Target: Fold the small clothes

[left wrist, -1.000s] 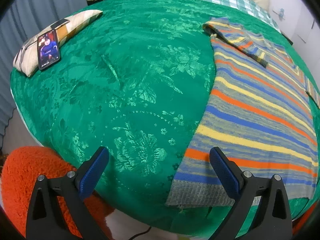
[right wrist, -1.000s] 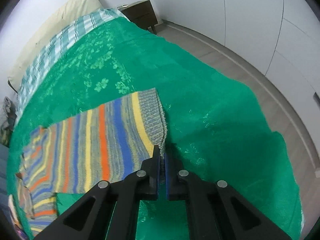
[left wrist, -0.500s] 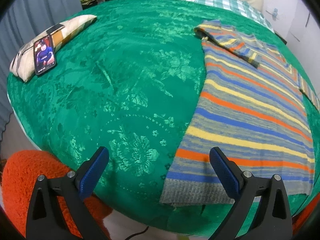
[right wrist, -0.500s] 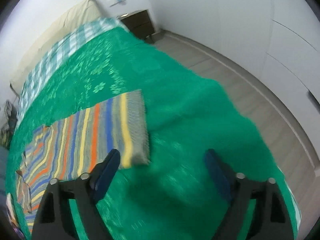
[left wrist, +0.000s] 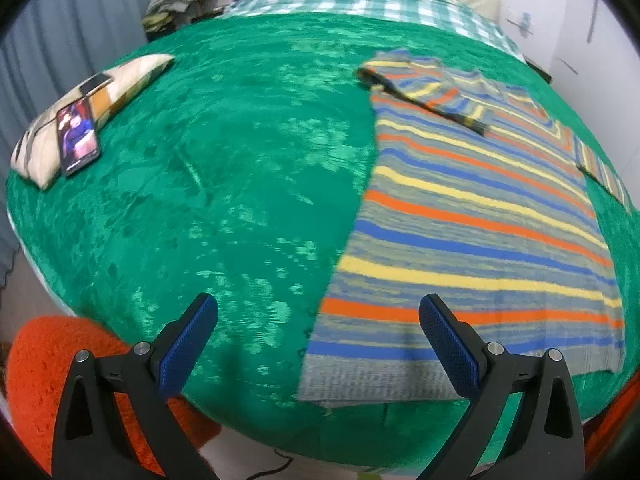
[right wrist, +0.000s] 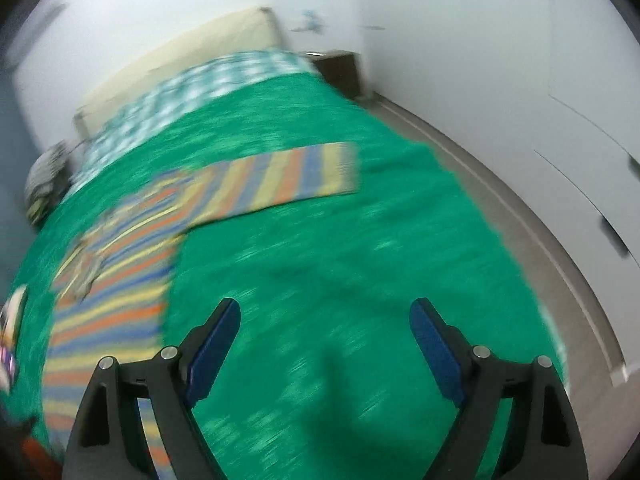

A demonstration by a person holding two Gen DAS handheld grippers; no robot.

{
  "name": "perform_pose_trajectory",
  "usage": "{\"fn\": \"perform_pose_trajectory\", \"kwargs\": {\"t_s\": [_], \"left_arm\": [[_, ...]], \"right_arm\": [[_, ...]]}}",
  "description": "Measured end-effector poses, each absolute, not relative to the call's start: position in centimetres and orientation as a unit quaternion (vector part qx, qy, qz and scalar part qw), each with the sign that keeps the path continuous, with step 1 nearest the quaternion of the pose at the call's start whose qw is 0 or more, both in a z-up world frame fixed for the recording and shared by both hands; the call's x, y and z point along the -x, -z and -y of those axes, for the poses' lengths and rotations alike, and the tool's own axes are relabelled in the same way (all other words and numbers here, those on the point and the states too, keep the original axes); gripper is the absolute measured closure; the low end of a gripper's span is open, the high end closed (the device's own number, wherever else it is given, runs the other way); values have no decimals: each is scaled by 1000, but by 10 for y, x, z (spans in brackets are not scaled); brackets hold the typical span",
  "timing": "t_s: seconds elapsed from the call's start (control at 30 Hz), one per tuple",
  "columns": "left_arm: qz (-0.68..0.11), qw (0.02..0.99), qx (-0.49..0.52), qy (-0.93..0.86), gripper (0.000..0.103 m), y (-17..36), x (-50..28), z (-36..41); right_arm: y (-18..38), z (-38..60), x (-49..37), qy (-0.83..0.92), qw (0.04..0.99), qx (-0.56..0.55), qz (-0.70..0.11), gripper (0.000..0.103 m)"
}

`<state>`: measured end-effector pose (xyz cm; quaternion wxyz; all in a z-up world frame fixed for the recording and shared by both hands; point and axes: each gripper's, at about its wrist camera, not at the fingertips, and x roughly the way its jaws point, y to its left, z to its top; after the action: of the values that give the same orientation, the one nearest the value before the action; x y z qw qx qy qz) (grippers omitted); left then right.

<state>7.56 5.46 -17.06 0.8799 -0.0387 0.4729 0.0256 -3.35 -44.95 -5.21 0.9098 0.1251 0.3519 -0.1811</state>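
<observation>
A striped knit sweater (left wrist: pixel 472 220) in grey, blue, orange and yellow lies flat on the green bedspread (left wrist: pixel 224 184), one sleeve folded across its chest. My left gripper (left wrist: pixel 318 320) is open and empty, hovering above the sweater's hem at the bed's near edge. In the blurred right wrist view the sweater (right wrist: pixel 132 280) lies to the left, with a sleeve (right wrist: pixel 288 180) stretched out to the right. My right gripper (right wrist: pixel 324 322) is open and empty above bare bedspread (right wrist: pixel 360 280), to the right of the sweater.
A pillow (left wrist: pixel 80 108) with a phone (left wrist: pixel 78 140) on it lies at the bed's left edge. An orange fluffy rug (left wrist: pixel 52 364) is below the bed. Checked bedding (left wrist: pixel 360 0) lies at the head. A nightstand (right wrist: pixel 340 68) and white wardrobes (right wrist: pixel 560 120) stand right.
My right gripper has let go of the sweater's hem corner, opened, and pulled back away from the sweater. My left gripper stays open and has drawn back a little.
</observation>
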Motion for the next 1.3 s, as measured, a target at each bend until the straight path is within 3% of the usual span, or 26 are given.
{"fn": "perform_pose_trajectory", "kwargs": {"t_s": [0.17,0.37,0.7,0.8,1.0,1.13,1.27,1.3], "left_arm": [[-467,884,-2,-4,2,169,-87,-31],[-522,850,-67,32,1,205,-111,5],[-511,856,-44,64,0,213,-109,-5],[-526,845,-55,78,6,189,-110,-4],[-456,873,-25,168,3,83,-149,-4],[-432,866,-106,227,2,61,-212,47],[-453,827,-211,256,4,105,-261,108],[-464,817,-229,254,10,120,-273,119]], "right_arm": [[65,360,51,107,933,-75,-336,17],[90,294,42,32,933,8,-359,17],[101,253,44,-39,930,77,-358,17],[117,247,33,-42,915,83,-394,17],[137,245,31,-62,898,75,-429,17],[144,243,25,-75,890,70,-444,17],[151,243,24,-79,884,69,-456,17],[152,243,24,-79,883,68,-458,17]]}}
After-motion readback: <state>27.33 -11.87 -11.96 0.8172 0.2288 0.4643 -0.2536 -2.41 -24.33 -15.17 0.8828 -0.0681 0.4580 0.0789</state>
